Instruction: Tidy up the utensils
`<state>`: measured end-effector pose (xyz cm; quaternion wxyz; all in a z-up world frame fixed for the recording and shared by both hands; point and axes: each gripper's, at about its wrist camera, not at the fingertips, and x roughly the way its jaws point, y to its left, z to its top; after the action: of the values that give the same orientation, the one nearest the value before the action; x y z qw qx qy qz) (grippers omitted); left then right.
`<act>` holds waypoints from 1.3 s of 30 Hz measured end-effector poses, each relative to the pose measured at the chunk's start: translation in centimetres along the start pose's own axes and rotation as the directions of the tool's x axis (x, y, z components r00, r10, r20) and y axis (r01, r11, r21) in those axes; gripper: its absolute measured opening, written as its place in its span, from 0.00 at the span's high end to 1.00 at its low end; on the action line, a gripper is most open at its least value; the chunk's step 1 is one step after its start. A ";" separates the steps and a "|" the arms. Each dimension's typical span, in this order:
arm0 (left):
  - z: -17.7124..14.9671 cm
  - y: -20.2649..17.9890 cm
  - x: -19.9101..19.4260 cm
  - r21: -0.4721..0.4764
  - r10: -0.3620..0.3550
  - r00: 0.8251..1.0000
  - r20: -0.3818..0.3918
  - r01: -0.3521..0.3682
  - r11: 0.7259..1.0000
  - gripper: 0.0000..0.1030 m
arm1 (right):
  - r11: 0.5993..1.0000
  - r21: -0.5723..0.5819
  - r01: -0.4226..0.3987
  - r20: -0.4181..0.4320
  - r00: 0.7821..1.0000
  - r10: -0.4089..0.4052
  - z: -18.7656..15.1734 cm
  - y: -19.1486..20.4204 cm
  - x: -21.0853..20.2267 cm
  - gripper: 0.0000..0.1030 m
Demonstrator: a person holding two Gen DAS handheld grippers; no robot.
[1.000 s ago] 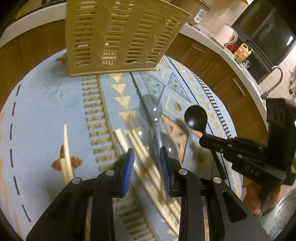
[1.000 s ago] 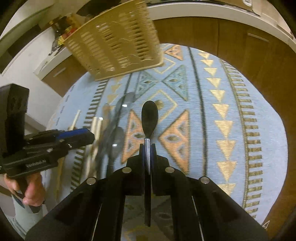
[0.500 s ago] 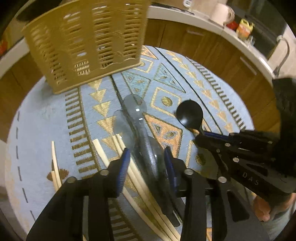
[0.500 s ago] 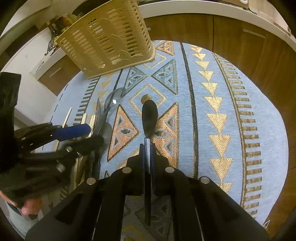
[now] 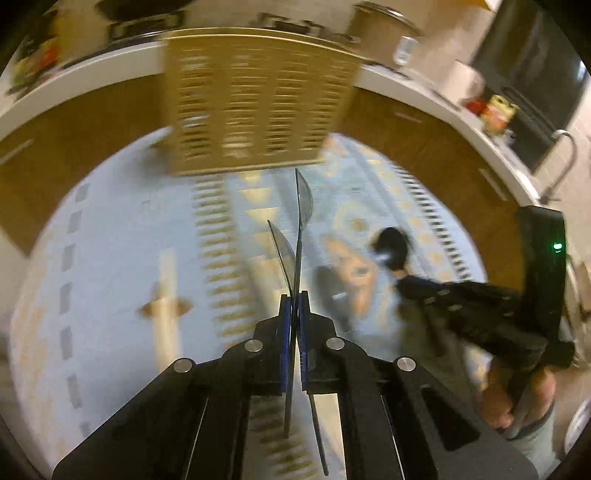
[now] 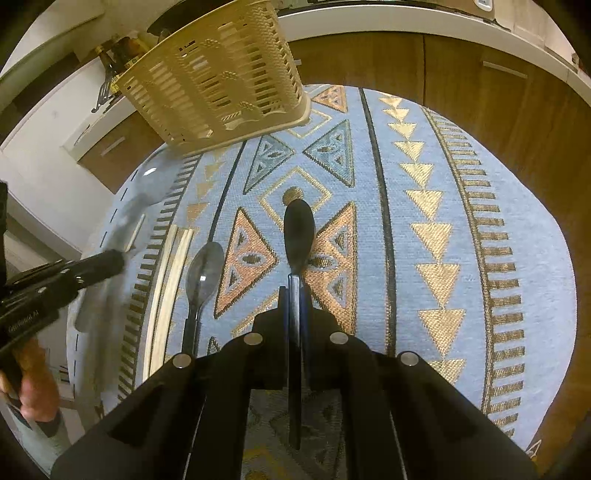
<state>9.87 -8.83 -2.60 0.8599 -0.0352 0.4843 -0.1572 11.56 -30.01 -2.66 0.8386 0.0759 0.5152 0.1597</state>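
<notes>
My left gripper (image 5: 294,306) has its jaws closing tight on the handles of two clear smoky plastic spoons (image 5: 303,199). The spoons stand edge-on, lifted off the blue patterned tablecloth (image 5: 110,236). My right gripper (image 6: 293,295) is shut on a black spoon (image 6: 298,236), held low over the cloth (image 6: 461,236). A third clear spoon (image 6: 203,273) lies flat beside wooden chopsticks (image 6: 173,273). The beige slotted utensil basket (image 6: 214,74) stands at the table's far edge, ahead of both grippers. In the right wrist view the left gripper (image 6: 118,258) is at the left, its spoons blurred.
A single chopstick (image 5: 168,295) lies apart at the left of the cloth. Wooden cabinets and a white counter (image 6: 406,14) ring the round table. A faucet (image 5: 561,162) and bottles sit at the far right. A hand (image 5: 517,398) holds the right gripper.
The left gripper dropped over the two clear spoons, shut on their handles and lifted them, turning toward the basket. The right gripper kept still with the black spoon.
</notes>
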 end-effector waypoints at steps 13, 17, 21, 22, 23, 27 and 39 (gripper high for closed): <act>-2.5 0.9 -2.4 0.116 0.050 0.998 -0.024 -0.047 0.992 0.89 | 1.000 -0.012 0.024 0.012 1.000 -0.024 0.0 0.3 0.1 0.95; -2.6 1.2 -2.3 0.104 0.037 0.999 -0.038 -0.033 0.994 0.88 | 1.000 -0.011 0.014 0.008 1.000 -0.014 0.0 0.1 0.1 0.95; -2.2 2.7 -1.8 0.050 0.028 0.999 -0.043 -0.026 0.998 0.86 | 1.000 -0.005 0.004 0.012 1.000 -0.004 -0.1 0.0 0.0 0.95; -2.0 3.0 -1.7 0.038 0.014 0.999 -0.047 -0.012 0.999 0.84 | 1.000 -0.006 0.005 0.011 1.000 -0.005 -0.2 0.0 0.0 0.95; -1.9 3.5 -1.7 0.021 -0.003 0.999 -0.053 0.004 1.000 0.76 | 1.000 -0.008 0.006 0.011 1.000 -0.006 -0.2 0.0 0.0 0.95; -1.5 4.5 -0.9 -0.009 -0.034 0.997 -0.075 0.034 0.999 0.69 | 1.000 -0.010 0.009 0.008 1.000 -0.009 -0.2 0.1 -0.1 0.95; -2.0 3.9 1.7 0.029 0.003 0.989 -0.148 0.002 1.000 0.79 | 1.000 -0.011 0.016 0.003 1.000 -0.016 -0.2 0.2 -0.1 0.95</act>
<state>9.92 -5.50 -5.89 0.8220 -0.0107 0.5445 -0.1662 11.34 -29.82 -2.62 0.8411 0.0675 0.5136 0.1556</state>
